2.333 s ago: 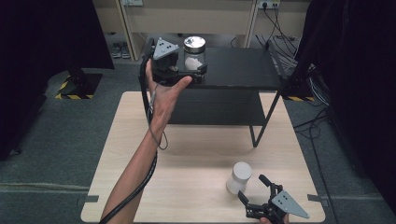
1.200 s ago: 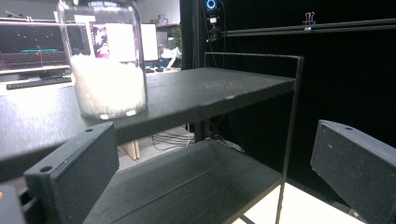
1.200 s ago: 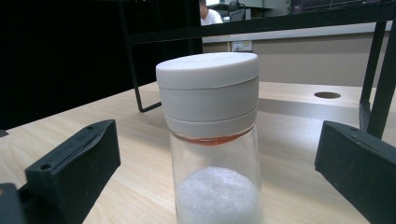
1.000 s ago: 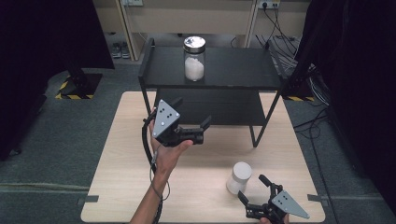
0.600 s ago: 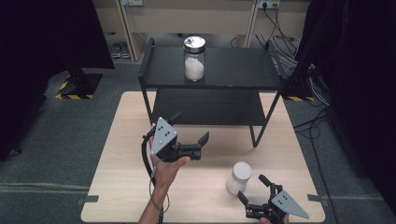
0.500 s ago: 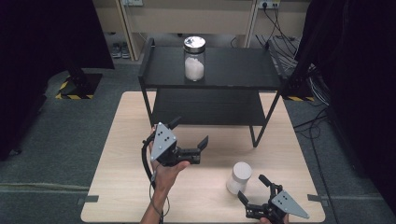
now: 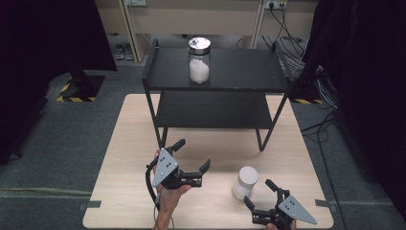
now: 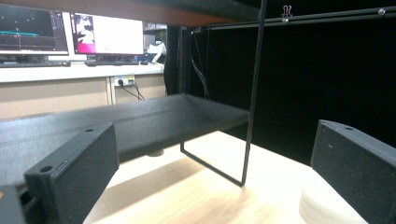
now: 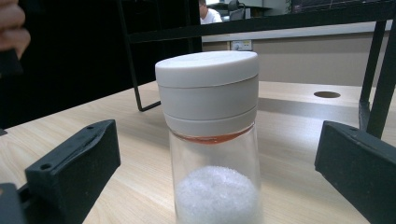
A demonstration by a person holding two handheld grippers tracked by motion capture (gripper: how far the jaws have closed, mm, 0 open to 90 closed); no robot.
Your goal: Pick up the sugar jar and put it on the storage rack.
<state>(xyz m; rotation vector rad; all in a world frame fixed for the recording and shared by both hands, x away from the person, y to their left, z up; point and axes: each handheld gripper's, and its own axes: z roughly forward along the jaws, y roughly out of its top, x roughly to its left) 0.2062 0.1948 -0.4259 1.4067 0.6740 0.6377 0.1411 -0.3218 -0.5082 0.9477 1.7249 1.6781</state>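
On a light wooden table (image 7: pixel 119 158), the left gripper (image 7: pixel 191 160) hovers with jaws spread wide and empty, in front of a black two-tier shelf (image 7: pixel 249 72). A silver-lidded glass jar (image 7: pixel 199 60) stands on the top tier. Right of the left gripper, a white-capped shaker (image 7: pixel 245 182) stands just ahead of the right gripper (image 7: pixel 261 195), jaws spread.

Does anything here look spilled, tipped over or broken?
Nothing stands out. The white-lidded jar stands upright on the wooden table, the metal-lidded jar upright on the black shelf rack, both closed. Both open grippers, left and right, hold nothing.
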